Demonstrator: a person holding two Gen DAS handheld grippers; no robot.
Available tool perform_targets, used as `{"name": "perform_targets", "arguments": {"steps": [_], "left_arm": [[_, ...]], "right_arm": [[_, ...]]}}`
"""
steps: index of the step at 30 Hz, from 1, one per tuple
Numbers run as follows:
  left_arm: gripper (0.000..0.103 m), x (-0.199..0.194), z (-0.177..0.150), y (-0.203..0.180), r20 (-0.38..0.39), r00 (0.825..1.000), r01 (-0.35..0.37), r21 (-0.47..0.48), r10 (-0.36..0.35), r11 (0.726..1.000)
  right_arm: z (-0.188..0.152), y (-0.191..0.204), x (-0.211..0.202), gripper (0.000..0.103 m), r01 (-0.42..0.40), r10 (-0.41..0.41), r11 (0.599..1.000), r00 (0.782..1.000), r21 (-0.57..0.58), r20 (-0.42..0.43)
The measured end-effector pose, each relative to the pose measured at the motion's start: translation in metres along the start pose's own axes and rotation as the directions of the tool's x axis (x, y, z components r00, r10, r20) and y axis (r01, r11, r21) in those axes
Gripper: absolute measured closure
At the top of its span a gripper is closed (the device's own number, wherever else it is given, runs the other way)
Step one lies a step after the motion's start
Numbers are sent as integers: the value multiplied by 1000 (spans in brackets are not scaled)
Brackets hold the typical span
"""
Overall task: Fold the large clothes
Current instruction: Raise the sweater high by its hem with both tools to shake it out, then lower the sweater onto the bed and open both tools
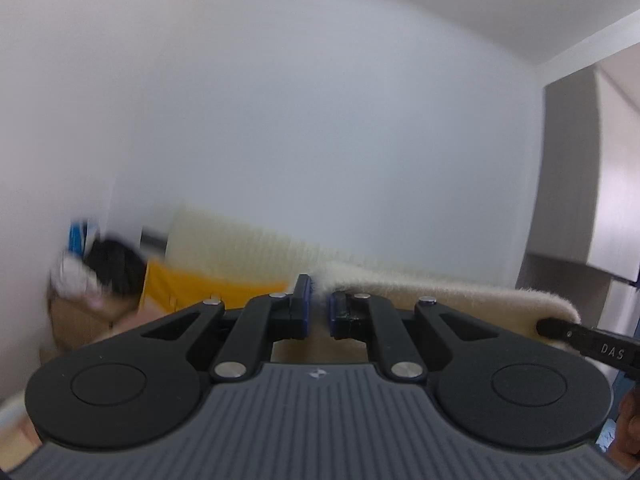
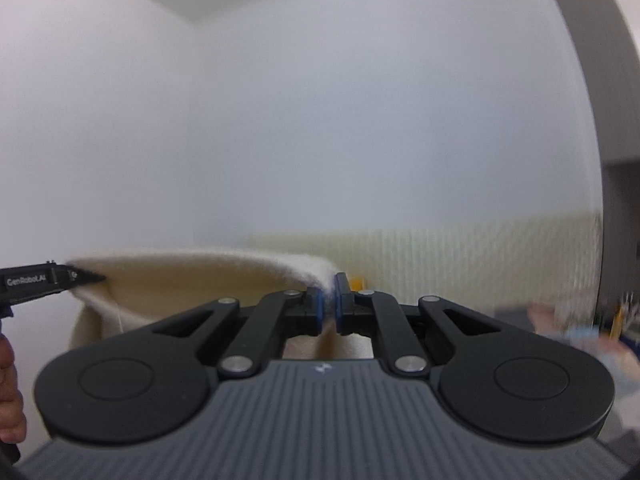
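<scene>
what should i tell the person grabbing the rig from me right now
Left gripper: shut on the top edge of the cream fleece garment.
Right gripper: shut on the same edge further along; its tip also shows at the right of the left wrist view.
The garment is lifted, and the held edge spans in an arc between the two grippers, with cloth hanging below. Behind it are a white wall and a ribbed cream surface.
Done: both grips taken and the garment raised.
Left: no fold is visible yet; probably lay it flat and fold it. Keep both grips shut until it is down.
</scene>
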State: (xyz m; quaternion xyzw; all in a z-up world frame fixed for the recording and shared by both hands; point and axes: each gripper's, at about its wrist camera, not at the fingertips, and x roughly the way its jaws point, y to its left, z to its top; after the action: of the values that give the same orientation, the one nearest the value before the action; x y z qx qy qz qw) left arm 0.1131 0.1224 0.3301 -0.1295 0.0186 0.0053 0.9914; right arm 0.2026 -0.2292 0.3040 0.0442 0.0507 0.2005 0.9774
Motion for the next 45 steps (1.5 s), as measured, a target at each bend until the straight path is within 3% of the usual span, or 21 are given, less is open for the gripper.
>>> {"name": "perform_targets", "arguments": {"steps": [6,11,13,17,21,24,29,31,37,39,41,43,44,45], "left_arm": [[92,130,-81,58,-156,986,-68,-42,60,997],[92,273,-173,109,-299,949,-116,-49,96,992],[92,328,-215,131,-355,929,-133,-50,107,990],[92,436,-292,180,-457,881,-174,-74,122,982],[92,506,-365,219,-565,815,-195,-56,130,979],[92,546,-405,254,-634,765,-198,-56,118,979],[92,577,-447,279,-701,705,-174,-21,110,984],[92,565,-452,274,-717,689,-172,-22,105,985],[90,560,-446,265,-735,669,-166,-3,110,986],[75,561,-440,263,-741,662,-171,-3,112,985],[35,557,-432,259,-749,659,-132,-29,66,991],[25,558,-429,253,-787,616,-74,-27,25,997],[25,555,-426,249,-787,616,-61,-12,28,998],[25,548,-421,247,-777,628,-58,2,38,998]], "right_arm": [[-82,-25,142,95,36,-32,999,986,21,-164],[-159,-50,270,95,86,-79,996,956,14,-283],[-192,-60,326,95,105,-98,994,938,3,-334],[-254,-57,379,95,129,-123,992,900,-15,-418],[-313,-53,408,95,144,-118,990,847,8,-518],[-344,-51,422,95,135,-102,991,821,16,-561],[-376,-51,432,94,116,-69,993,786,37,-614],[-390,-52,441,93,122,-65,991,766,46,-639],[-397,-55,447,91,122,-51,991,747,61,-663],[-393,-54,446,90,115,-46,992,742,60,-669],[-389,-53,445,77,99,-35,993,738,58,-673],[-385,-51,443,60,92,-28,994,736,58,-677],[-383,-49,441,53,92,-31,994,734,54,-678],[-380,-47,439,52,84,-27,995,730,50,-683]]}}
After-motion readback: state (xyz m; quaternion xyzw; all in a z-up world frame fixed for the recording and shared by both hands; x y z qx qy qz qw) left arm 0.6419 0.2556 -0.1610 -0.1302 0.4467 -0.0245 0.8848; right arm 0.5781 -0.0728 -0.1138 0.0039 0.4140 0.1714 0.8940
